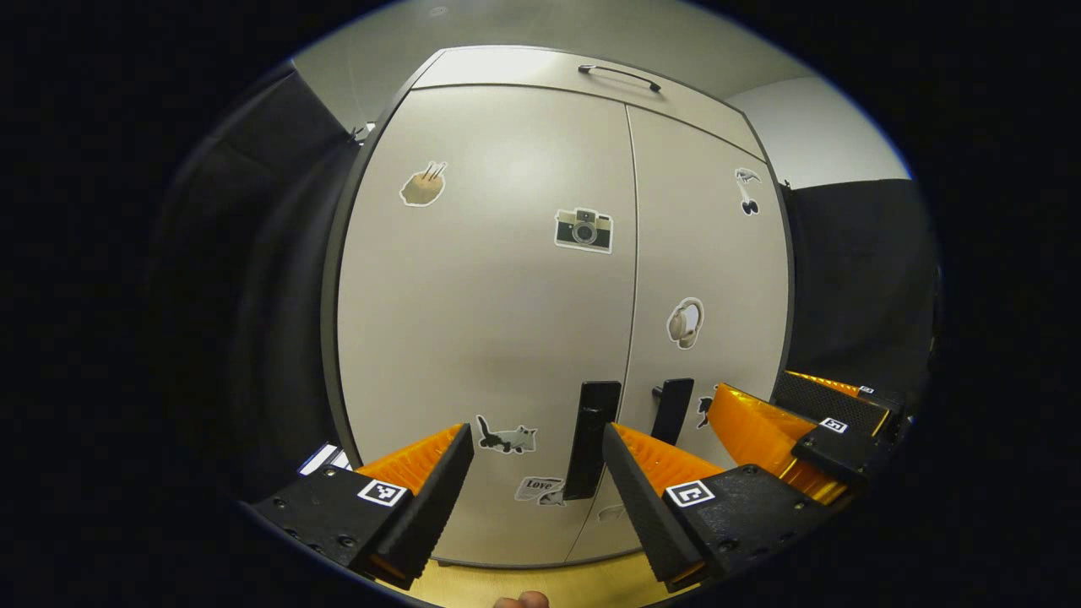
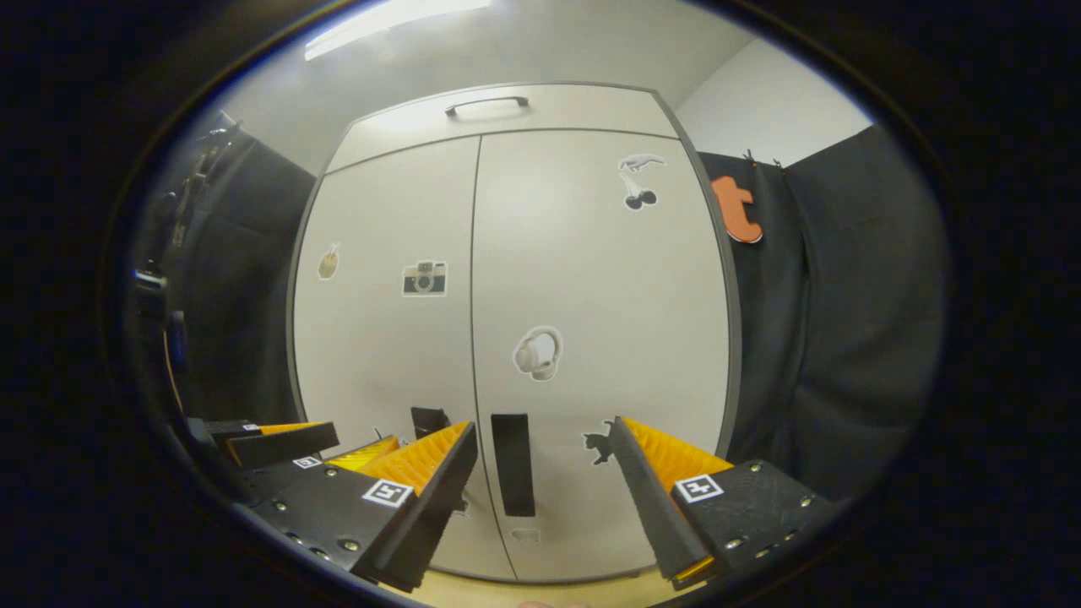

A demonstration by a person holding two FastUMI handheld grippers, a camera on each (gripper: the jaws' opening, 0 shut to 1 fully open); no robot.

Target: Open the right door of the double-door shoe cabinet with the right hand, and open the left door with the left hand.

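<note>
Shoe cabinet (image 1: 507, 295) doors apparently closed; left gripper (image 1: 536, 452), right gripper (image 2: 545, 447) agape, empty-handed.

the floor (image 1: 540, 584) shows as a narrow yellowish, wood-toned strip at 6 o'clock in the left gripper view, and as a thinner pale band (image 2: 473, 591) at 6 o'clock in the right gripper view. the shoe cabinet (image 1: 490, 321) stands directly on it, its lower edge meeting the floor along a curved line, with both doors flush and shut; it rises from there toward 12 o'clock. in the right gripper view the cabinet (image 2: 591, 279) sits likewise above the band.
</note>
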